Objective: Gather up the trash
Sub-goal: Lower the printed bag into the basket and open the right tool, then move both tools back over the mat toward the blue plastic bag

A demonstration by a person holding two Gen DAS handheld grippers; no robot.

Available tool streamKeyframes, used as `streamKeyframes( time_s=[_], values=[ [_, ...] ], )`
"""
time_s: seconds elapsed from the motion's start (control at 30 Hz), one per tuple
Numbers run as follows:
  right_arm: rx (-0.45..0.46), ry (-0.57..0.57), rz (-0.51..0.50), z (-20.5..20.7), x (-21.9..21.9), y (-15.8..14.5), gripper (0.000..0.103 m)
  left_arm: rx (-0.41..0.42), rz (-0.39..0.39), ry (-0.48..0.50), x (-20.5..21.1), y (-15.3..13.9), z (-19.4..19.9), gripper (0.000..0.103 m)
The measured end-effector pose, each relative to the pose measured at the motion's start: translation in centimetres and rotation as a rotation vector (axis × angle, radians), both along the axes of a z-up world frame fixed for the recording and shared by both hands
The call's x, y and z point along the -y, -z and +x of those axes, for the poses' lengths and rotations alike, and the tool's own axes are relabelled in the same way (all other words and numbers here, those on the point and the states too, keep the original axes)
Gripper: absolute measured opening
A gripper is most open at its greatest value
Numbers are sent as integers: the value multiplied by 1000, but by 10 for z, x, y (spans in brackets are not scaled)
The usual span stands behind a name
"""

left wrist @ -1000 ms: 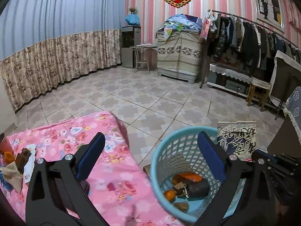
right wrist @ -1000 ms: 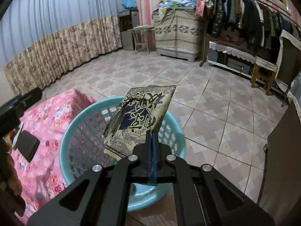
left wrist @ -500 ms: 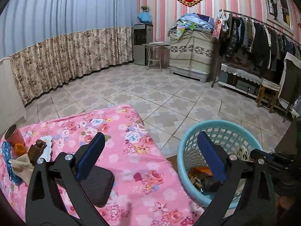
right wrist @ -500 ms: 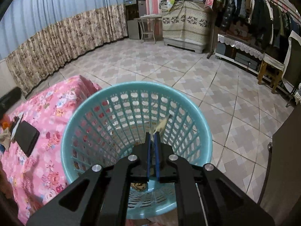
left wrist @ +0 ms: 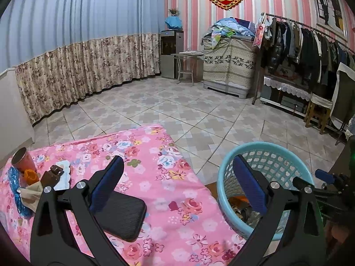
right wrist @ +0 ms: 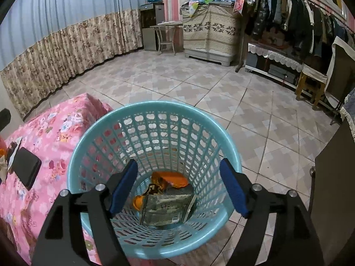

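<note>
Above the basket, our right gripper, jaws just opened and empty, should lift clear of the dropped wrapper.

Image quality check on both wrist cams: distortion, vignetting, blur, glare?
Left wrist: strong fisheye, the blue pleated curtain bows, corners black, all sharp, no glare. Right wrist: same barrel warp, the light blue plastic mesh basket is crisp, the printed wrapper in it dim, shaded by the walls; indoor light is flat, shadows soft.

Pink floral cloth, black case, metal cup, clothes rack, floral curtain
</note>
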State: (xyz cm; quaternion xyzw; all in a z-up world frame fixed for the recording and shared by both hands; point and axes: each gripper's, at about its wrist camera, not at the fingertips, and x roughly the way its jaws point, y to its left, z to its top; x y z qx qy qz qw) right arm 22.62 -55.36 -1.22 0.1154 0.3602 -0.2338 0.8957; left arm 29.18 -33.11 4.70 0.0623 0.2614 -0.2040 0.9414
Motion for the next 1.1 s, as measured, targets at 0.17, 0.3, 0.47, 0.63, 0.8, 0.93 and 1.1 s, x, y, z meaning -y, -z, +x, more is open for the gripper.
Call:
streamKeyframes(
  time_s=[0.17,0.3,0.47,0.63,0.8,0.93,1.1],
  values=[
    [24,12,15,-7,-6,-2,78,-3,-9,-12,-12,0,-4,95],
    [52,8,12,-12,-18,-8,82,-6,-16,-25,-30,-2,-9,97],
    [58,7,-28,-8,-32,-11,88,9,-12,-45,-55,-9,-13,98],
    [56,12,-13,0,-41,-12,88,15,-11,-65,-96,-13,-14,98],
    [101,21,0,2,-57,-20,91,26,31,-112,-145,-5,-17,98],
    [168,-1,-9,5,-85,-28,92,-5,17,-164,-190,4,-13,98],
    [229,-82,-68,14,-131,-32,95,14,20,-294,-247,20,-1,98]
  ],
)
